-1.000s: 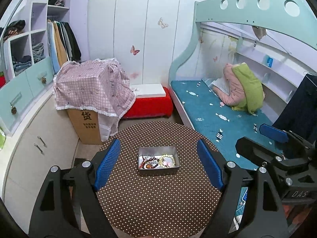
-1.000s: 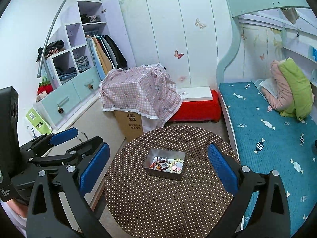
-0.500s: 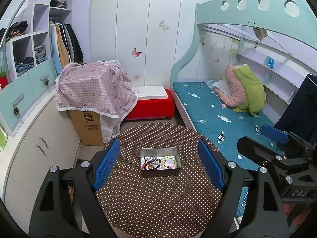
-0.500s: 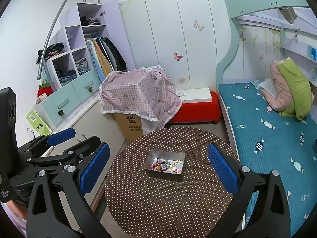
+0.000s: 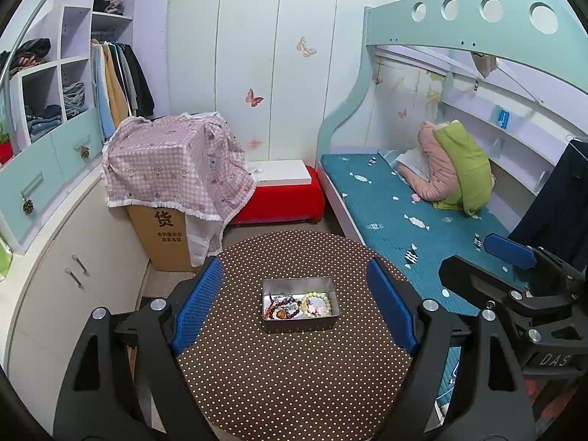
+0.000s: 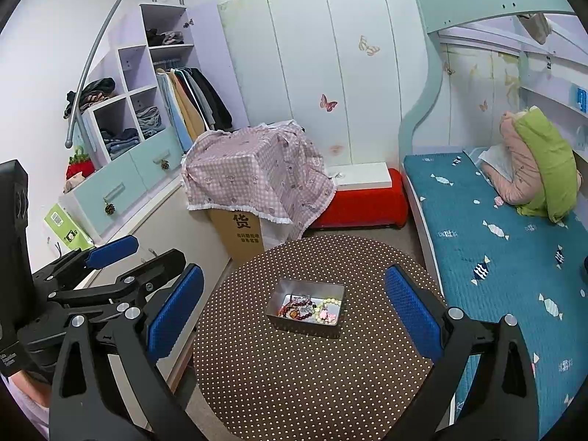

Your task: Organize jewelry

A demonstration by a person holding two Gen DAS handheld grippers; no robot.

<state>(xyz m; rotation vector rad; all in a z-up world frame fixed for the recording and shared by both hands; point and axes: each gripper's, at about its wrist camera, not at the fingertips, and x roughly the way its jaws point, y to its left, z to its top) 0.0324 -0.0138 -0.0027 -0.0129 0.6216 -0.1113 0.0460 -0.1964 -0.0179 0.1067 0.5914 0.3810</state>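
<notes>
A small metal tin sits near the middle of a round table with a brown dotted cloth. Inside lie a dark red bead string and a pale bead bracelet. My left gripper hangs above the near side of the table, open, its blue pads framing the tin from a distance, nothing between them. My right gripper is open and empty too, held the same way. Each gripper shows at the edge of the other's view: right gripper, left gripper.
A cardboard box under a pink checked cloth stands behind the table, beside a red bench. A bed with a teal cover runs along the right. White cabinets and a wardrobe line the left.
</notes>
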